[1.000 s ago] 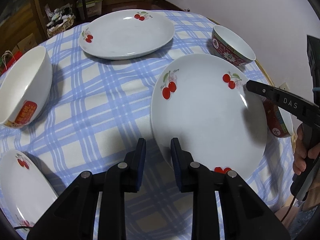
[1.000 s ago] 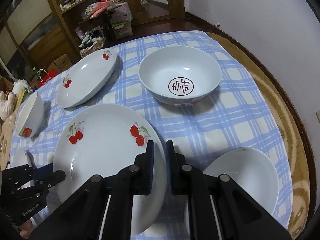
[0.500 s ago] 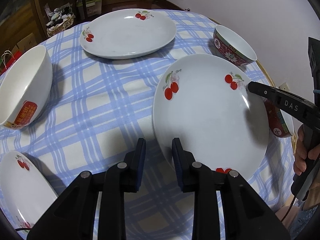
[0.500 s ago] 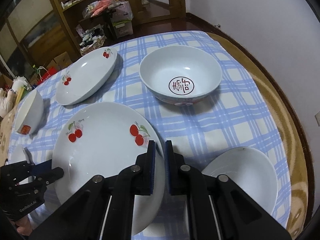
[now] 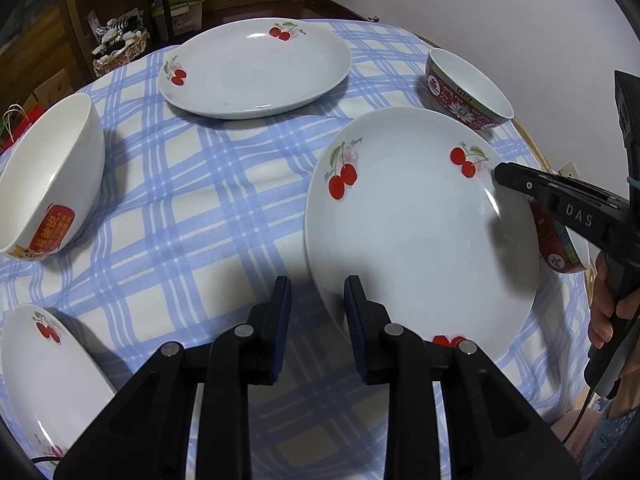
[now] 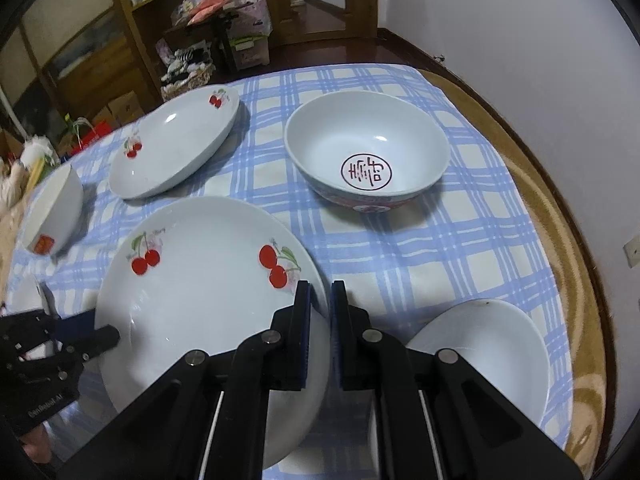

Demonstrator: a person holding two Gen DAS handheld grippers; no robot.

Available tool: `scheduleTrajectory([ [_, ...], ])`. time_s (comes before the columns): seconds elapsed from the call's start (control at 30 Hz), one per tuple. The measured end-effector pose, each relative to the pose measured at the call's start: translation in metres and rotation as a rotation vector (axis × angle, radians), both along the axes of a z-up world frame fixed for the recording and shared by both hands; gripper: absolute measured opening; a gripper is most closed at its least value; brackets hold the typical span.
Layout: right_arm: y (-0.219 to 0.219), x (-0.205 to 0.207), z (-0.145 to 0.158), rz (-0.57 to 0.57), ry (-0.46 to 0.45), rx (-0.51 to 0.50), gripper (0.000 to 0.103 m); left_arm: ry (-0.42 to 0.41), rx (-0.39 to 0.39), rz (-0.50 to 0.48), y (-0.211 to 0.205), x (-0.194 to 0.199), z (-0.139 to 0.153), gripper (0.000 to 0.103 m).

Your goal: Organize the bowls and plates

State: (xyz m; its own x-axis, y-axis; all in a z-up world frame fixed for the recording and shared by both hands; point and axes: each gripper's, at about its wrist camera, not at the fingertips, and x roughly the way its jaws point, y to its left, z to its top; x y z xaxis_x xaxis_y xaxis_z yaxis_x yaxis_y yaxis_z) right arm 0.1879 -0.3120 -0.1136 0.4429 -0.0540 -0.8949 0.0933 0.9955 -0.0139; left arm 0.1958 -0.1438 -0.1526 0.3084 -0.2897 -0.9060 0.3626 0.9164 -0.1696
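Left hand-held gripper: jaws apart, gap over the blue-and-white checked tablecloth at the near-left rim of the large white cherry-print plate; whether a pad touches the rim, cannot tell. Far left on the counter: tall white bowl with orange label, tilted. Near left corner: small white cherry-print plate. Far centre: second large cherry-print plate. Beyond the held plate: red-patterned bowl with white inside. Right hand-held gripper: jaws clamped on that large plate's right rim. Right of it: plain white bowl.
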Motion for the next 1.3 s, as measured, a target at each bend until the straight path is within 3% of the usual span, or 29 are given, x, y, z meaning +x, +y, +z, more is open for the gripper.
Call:
scheduleTrajectory([
  [0.17, 0.002, 0.0, 0.0, 0.004, 0.013, -0.002, 0.013, 0.016, -0.015, 0.011, 0.002, 0.002, -0.002, 0.027],
  [0.33, 0.0, -0.004, 0.001, 0.012, 0.028, 0.03, 0.011, 0.038, -0.03, -0.009, 0.002, 0.0, -0.001, 0.014],
  [0.63, -0.002, -0.006, 0.002, -0.009, 0.02, 0.076, 0.01, 0.098, -0.126, 0.049, 0.016, 0.006, 0.001, 0.013],
  [1.3, 0.014, -0.037, 0.009, -0.025, 0.011, 0.128, 0.009, 0.079, -0.099, 0.086, 0.031, -0.013, 0.015, 0.015],
])
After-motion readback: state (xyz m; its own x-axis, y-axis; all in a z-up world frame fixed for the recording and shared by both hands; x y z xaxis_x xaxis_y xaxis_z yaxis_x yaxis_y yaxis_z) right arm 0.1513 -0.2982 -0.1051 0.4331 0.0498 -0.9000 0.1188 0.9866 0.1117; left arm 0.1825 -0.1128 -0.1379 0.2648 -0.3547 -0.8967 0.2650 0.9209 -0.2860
